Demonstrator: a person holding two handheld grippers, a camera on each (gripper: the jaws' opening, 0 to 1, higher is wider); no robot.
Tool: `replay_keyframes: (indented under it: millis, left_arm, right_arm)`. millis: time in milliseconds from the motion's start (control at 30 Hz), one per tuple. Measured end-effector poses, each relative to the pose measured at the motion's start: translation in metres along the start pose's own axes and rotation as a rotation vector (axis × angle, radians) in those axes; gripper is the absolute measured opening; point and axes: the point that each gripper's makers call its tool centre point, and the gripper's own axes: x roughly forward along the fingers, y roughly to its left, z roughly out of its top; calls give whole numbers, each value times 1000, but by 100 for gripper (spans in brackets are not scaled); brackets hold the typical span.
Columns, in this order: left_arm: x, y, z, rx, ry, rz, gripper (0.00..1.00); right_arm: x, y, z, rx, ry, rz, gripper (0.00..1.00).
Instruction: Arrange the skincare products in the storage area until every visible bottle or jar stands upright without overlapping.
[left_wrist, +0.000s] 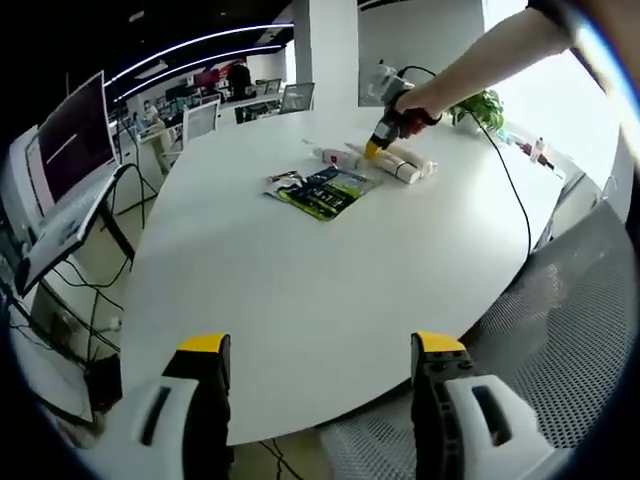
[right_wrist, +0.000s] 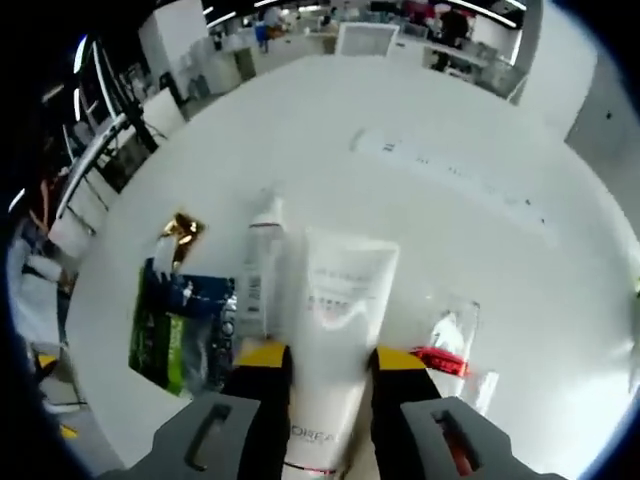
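The right gripper straddled a large white tube, its yellow-tipped jaws set either side of the tube's lower body and appearing to touch it, so it looked pinched on the tube, though how firmly I could not tell. In the left gripper view that same gripper sat at about one o'clock on the white table, over the cluster of products. The left gripper hovered at the table's near edge, jaws spread wide, holding nothing.

To stand the tube well, my judgement was to grip near the cap end, lift clear of its neighbours, rotate cap-down and settle it on bare table before easing off, since a soft tube could buckle or topple.

The tube was smooth, glossy plastic, flattening to a broad crimped end at twelve o'clock. Just beside it at nine o'clock lay a slimmer white tube, and farther out a crinkled green-and-blue sachet. At three o'clock lay a clear packet with a red band
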Motion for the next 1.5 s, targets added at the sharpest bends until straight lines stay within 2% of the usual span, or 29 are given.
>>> replay_keyframes:
  millis: [67, 200, 267, 333, 400, 533, 667, 800, 967, 1100, 1300, 1500]
  left_arm:
    - [0, 0, -1, 10, 5, 1, 68]
    - [0, -2, 1, 37, 3, -5, 68]
    - [0, -3, 1, 50, 2, -5, 68]
    - [0, -1, 2, 74, 4, 8, 69]
    - [-1, 0, 3, 107, 7, 22, 69]
    - [-1, 0, 5, 121, 0, 22, 70]
    - [-1, 0, 6, 137, -9, 23, 70]
    - [-1, 1, 8, 143, -15, 27, 70]
    - [-1, 1, 8, 148, -13, 27, 70]
    - [0, 0, 8, 158, -14, 24, 70]
    - [-2, -3, 15, 145, -59, 10, 71]
    - [-2, -7, 16, 154, -59, -4, 70]
  right_arm:
    - [-7, 2, 6, -21, -62, 9, 23]
    - [-26, 7, 6, -22, -129, 17, 23]
    - [-34, 14, 5, 20, -173, 68, 23]
    - [-43, 13, 5, 11, -234, 65, 23]
    - [-49, 15, -5, -1, -215, 55, 23]
    - [-61, 20, -17, -56, -243, 26, 23]
    - [-78, 28, -19, -47, -312, 24, 23]
    - [-102, 41, -19, -31, -412, 36, 23]
    - [-116, 53, -27, -36, -448, 48, 23]
    - [-129, 61, -35, -100, -478, 20, 23]
    - [-171, 87, -55, -115, -586, 47, 23]
    - [-195, 105, -66, -179, -628, 42, 23]
